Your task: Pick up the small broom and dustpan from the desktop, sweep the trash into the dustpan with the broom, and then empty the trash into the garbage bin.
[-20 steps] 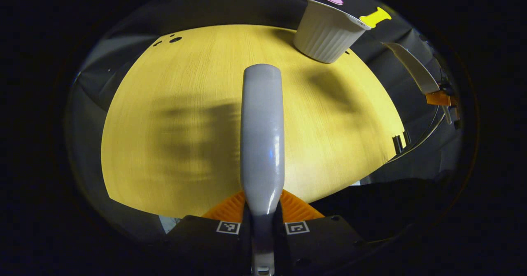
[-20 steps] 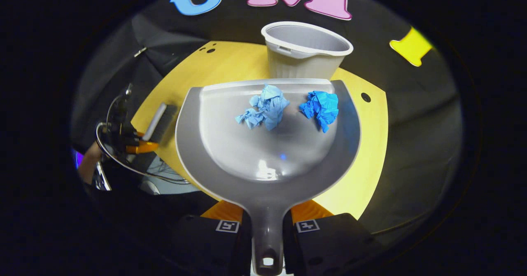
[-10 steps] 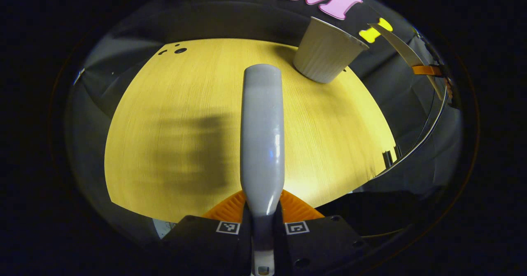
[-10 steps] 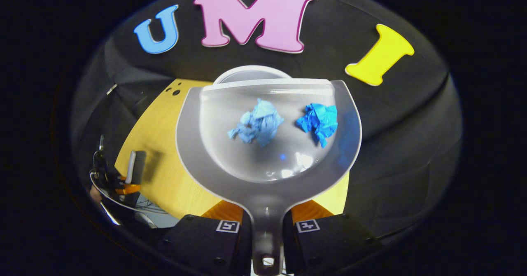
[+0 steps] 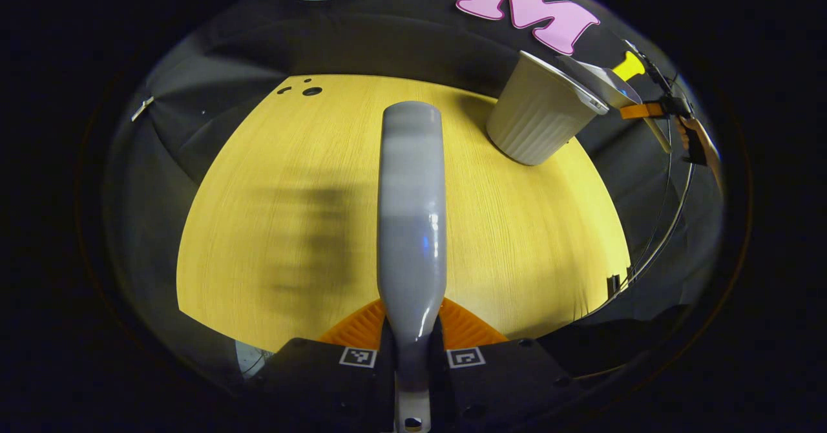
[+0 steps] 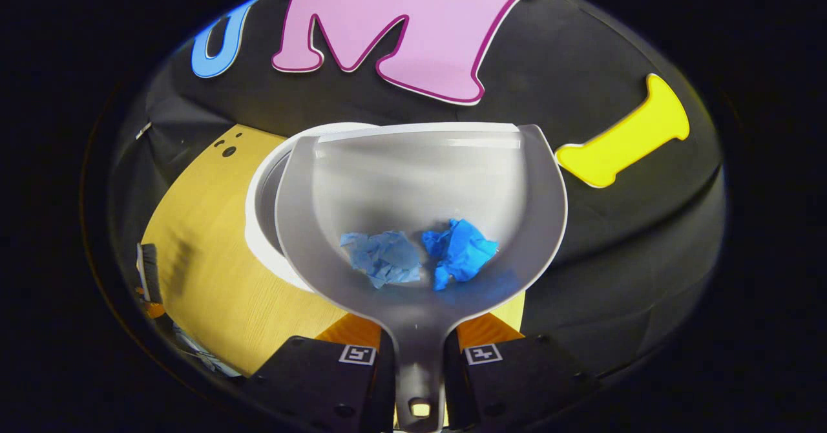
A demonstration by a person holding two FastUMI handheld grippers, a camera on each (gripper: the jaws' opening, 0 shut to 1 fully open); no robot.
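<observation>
My left gripper (image 5: 413, 349) is shut on the grey handle of the small broom (image 5: 411, 207), held above the yellow desktop (image 5: 297, 181). My right gripper (image 6: 420, 362) is shut on the handle of the grey dustpan (image 6: 420, 161). Two crumpled blue paper balls (image 6: 381, 258) (image 6: 462, 249) lie at the pan's rear, near the handle. The pan's front edge hangs over the white ribbed garbage bin (image 6: 261, 213), whose rim shows at its left. In the left gripper view the bin (image 5: 539, 113) stands at the far right of the desk, with the dustpan (image 5: 607, 84) above its rim.
Small round holes (image 5: 311, 90) sit at the desk's far left corner. A cable (image 5: 665, 220) hangs off the desk's right edge. The broom's head (image 6: 148, 268) shows at the far left in the right gripper view.
The dustpan has risen and moved over the bin, tilting back. Both paper balls slid from the pan's middle toward the handle. The left gripper drew back slightly with the broom.
</observation>
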